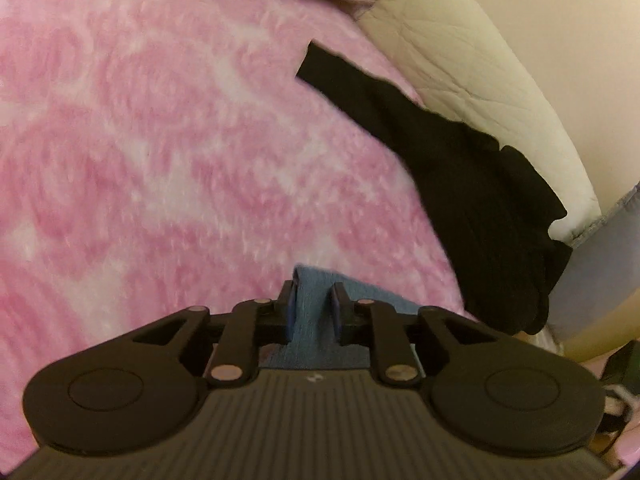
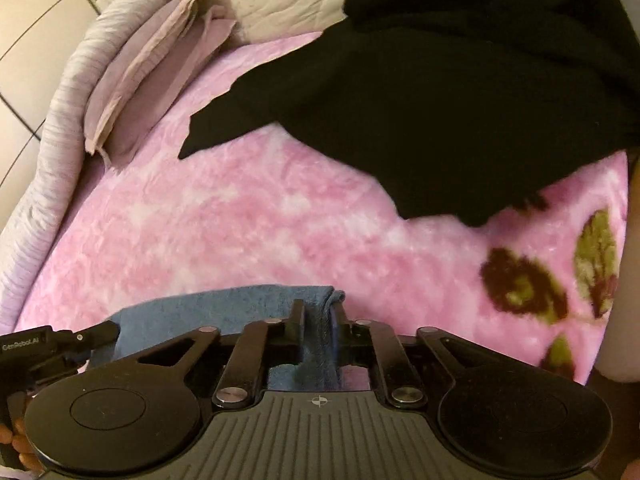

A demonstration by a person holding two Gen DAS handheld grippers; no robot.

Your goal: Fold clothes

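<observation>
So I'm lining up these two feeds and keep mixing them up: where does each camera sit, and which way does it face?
Left wrist: on the left gripper, looking along its fingers over the pink blanket toward the black garment; its fingers pinch the blue towel.
Right wrist: on the right gripper, facing the blanket, black garment and lilac pillow; the left gripper shows at bottom left.
Shared: towel, blanket, black garment.

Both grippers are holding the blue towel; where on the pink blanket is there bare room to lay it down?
The widest bare stretch of the fluffy pink blanket runs from the blue terry towel ahead to the folded lilac bedding, left of the black knit garment. The right side is crowded: that garment sprawls against the cream quilted headboard. Left gripper and right gripper both clamp the towel.
</observation>
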